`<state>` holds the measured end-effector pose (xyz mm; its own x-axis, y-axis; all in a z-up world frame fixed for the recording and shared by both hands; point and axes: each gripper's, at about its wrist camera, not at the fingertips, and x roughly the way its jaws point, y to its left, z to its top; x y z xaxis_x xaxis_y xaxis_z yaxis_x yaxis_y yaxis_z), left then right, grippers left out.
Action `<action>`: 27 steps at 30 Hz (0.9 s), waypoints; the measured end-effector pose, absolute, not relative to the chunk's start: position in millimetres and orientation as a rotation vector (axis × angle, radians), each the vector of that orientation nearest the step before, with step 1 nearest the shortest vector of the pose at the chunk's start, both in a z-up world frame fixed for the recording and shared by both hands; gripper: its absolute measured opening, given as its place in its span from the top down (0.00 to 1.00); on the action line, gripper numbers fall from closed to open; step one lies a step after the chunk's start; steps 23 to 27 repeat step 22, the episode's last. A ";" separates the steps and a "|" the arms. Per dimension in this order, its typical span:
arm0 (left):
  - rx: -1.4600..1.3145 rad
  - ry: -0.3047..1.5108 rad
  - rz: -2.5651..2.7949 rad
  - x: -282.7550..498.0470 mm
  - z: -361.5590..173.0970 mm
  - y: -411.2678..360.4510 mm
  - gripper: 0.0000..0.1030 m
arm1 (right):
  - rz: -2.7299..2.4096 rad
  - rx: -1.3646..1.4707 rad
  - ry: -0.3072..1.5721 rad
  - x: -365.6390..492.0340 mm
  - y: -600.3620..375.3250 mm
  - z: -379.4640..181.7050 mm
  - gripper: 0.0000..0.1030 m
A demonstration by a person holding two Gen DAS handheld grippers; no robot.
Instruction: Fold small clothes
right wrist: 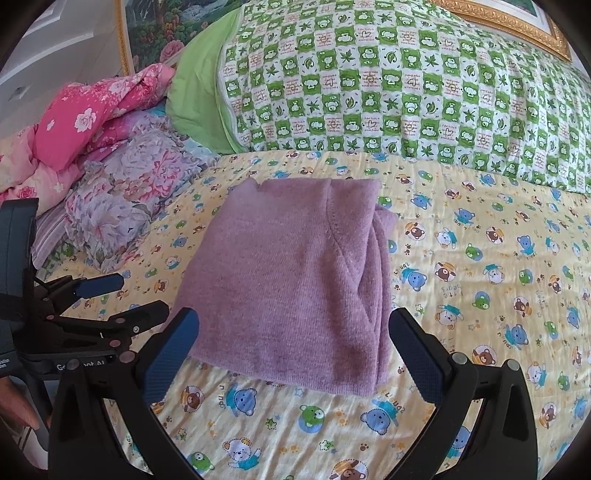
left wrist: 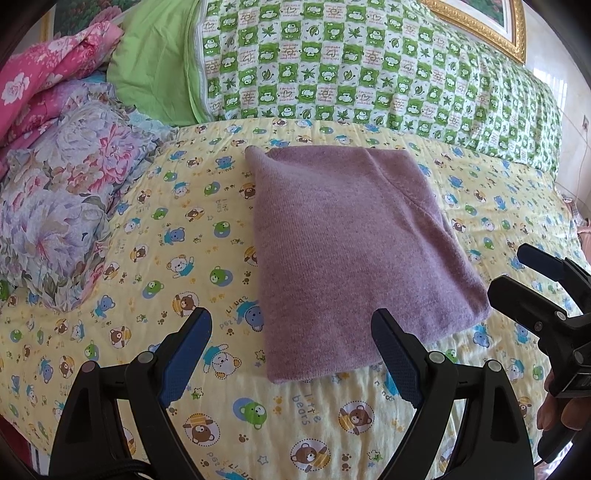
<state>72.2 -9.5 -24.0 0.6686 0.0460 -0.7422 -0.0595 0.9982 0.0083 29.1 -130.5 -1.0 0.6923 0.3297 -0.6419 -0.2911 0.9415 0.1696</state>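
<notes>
Underneath everything is a big bed with a yellow sheet (left wrist: 184,229) full of little bears. At the far end lies a long green and white pillow (left wrist: 351,62), and a gold picture frame (left wrist: 480,26) hangs behind it. Flowery blankets (left wrist: 62,192) are bunched at the left side. A folded purple knit top (left wrist: 354,251) lies flat in the middle. The left gripper (left wrist: 295,354) and right gripper (right wrist: 295,350) sit just in front of it, both wide open, holding nothing.
</notes>
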 end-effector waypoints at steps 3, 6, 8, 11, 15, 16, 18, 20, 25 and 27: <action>-0.018 0.837 0.067 74.8 -23.1 -9.3 0.14 | 0.344 0.057 0.725 31.1 -131.1 -0.1 0.01; -0.013 0.838 0.077 76.1 -22.5 -10.1 0.14 | 0.339 0.063 0.728 33.4 -131.8 0.0 0.01; -0.011 0.843 0.076 77.8 -22.9 -10.5 0.14 | 0.335 0.066 0.728 34.5 -132.2 0.4 0.01; -0.010 0.844 0.077 78.8 -22.8 -11.0 0.14 | 0.336 0.066 0.730 35.3 -132.7 0.2 0.01; -0.007 0.841 0.078 81.0 -22.3 -10.6 0.14 | 0.334 0.068 0.732 37.9 -133.4 0.1 0.01; -0.007 0.841 0.079 81.5 -22.2 -10.2 0.14 | 0.333 0.069 0.734 38.3 -133.3 -0.1 0.01; -0.005 0.839 0.080 81.5 -21.2 -9.4 0.14 | 0.331 0.074 0.736 40.1 -133.2 -0.3 0.01; -0.008 0.840 0.079 81.6 -20.2 -7.8 0.14 | 0.330 0.080 0.738 41.6 -132.8 -0.4 0.01; -0.012 0.843 0.078 81.6 -19.3 -6.1 0.14 | 0.329 0.080 0.740 42.8 -131.5 -0.5 0.01; -0.012 0.843 0.078 81.6 -19.3 -6.1 0.14 | 0.329 0.080 0.740 42.8 -131.5 -0.5 0.01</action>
